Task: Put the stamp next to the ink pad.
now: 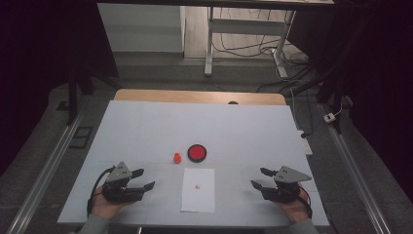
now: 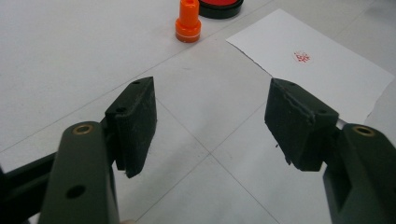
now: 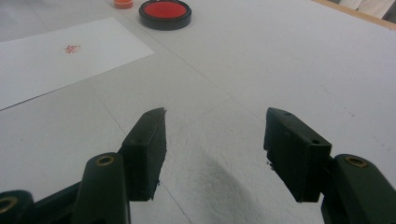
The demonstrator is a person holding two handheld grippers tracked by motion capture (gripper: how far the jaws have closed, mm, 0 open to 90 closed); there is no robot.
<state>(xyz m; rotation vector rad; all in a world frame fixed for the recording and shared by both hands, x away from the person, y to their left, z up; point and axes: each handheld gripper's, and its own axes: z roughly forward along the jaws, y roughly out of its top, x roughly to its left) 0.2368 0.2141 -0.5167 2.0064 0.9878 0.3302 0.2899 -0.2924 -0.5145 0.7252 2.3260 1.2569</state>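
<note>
**A:** Start with the big picture. What lies on the pale grey table covering (image 1: 146, 126)?

**B:** A white rectangular sheet of paper (image 1: 198, 190) sits near the person's edge, between the two hands, and it already carries a small red stamp mark (image 1: 197, 185). Just beyond its far edge lies a round black ink pad with a red face (image 1: 197, 152), and just to the left of that stands a small orange plastic stamp (image 1: 177, 157), upright and apart from the pad.

**B:** Both tools hang wide apart with nothing between the jaws. The left gripper (image 1: 144, 179) hovers left of the paper, the right gripper (image 1: 259, 178) to its right, neither touching anything.

**A:** So what is the step, in your view?

**B:** My guess is the print is made and the hands are resting clear, or the left one is about to take the stamp. In the left gripper view the orange stamp (image 2: 188, 21) stands ahead and slightly left.

**A:** How to do that well?

**B:** Approach level, straddle the stamp's narrow upper body, close gently so it doesn't tip, and keep clear of the ink pad beside it.
</note>
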